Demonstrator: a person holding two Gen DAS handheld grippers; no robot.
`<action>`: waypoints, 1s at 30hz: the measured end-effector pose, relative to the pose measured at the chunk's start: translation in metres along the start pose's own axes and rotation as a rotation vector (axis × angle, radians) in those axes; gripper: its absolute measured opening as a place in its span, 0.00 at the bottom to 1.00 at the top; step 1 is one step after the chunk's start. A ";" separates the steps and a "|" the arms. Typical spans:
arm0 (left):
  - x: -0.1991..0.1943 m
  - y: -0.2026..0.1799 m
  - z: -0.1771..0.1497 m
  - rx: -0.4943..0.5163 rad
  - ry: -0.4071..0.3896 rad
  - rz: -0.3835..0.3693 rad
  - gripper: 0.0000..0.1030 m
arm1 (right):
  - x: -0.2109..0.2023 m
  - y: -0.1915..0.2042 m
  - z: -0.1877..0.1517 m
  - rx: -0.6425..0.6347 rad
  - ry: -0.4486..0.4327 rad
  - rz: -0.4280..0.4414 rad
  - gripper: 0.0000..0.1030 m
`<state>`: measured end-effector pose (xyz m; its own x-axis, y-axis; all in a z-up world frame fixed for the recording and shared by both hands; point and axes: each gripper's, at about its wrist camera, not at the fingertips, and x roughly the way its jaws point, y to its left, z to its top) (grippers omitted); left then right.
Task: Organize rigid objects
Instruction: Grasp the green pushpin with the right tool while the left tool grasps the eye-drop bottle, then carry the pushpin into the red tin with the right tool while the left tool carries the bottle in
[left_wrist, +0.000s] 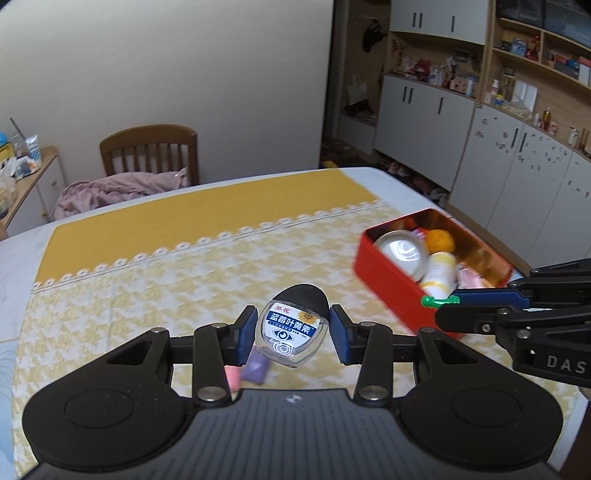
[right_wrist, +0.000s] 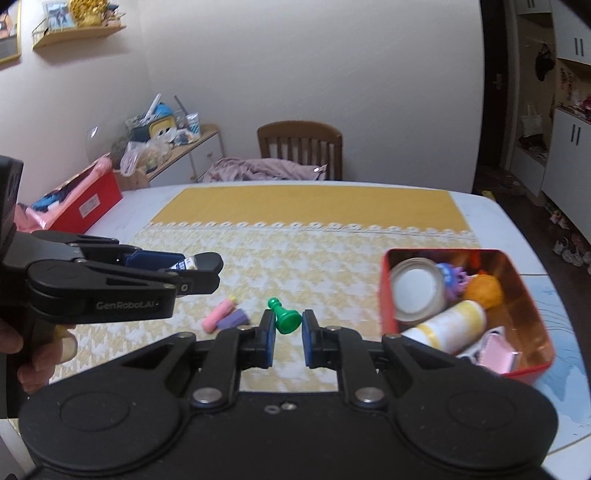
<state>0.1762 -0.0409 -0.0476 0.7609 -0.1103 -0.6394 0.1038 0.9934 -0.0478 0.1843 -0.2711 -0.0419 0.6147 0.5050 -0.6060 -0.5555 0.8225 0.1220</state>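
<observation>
**Spotter:** What are you carrying?

**Me:** 2 things. My left tool (left_wrist: 293, 334) has its pads closed on the sides of the eye-drop bottle (left_wrist: 291, 328), black cap pointing away from me, so the bottle's long axis runs forward along the fingers. My right tool (right_wrist: 288, 332) is nearly closed on the base of the green pawn (right_wrist: 283, 316), whose head tilts forward and left.

**Spotter:** And the red tin?

**Me:** The red tin (right_wrist: 384, 295) sits open on the counter (right_wrist: 517, 229), right of both tools. My right tool is the nearer one, just beside the tin's left wall. The left tool is farther left of the tin, held above the cloth.

**Spotter:** Room inside?

**Me:** I judge it tight. A white jar (right_wrist: 417, 291), a yellow-banded bottle (right_wrist: 447, 325), an orange ball (right_wrist: 484, 291) and a pink box (right_wrist: 498, 354) fill most of it. The pawn should fit along the tin's near left corner. The tin's right wall lies close to the counter's edge, so I'd avoid nudging it that way.

**Spotter:** Anything left out?

**Me:** A pink stick (right_wrist: 218, 315) and a purple piece (right_wrist: 234, 319) lie touching on the cloth, left of the tin, beneath my left tool.
</observation>
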 end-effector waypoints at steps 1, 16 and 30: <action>-0.001 -0.006 0.002 0.006 -0.002 -0.008 0.40 | -0.004 -0.005 0.000 0.004 -0.004 -0.004 0.13; 0.018 -0.101 0.019 0.087 -0.004 -0.078 0.40 | -0.035 -0.088 -0.014 0.047 -0.016 -0.056 0.13; 0.075 -0.169 0.028 0.136 0.076 -0.091 0.40 | -0.029 -0.168 -0.025 0.056 0.019 -0.102 0.13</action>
<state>0.2338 -0.2180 -0.0655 0.6944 -0.1921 -0.6935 0.2596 0.9657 -0.0075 0.2463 -0.4306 -0.0645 0.6554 0.4128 -0.6325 -0.4576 0.8833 0.1023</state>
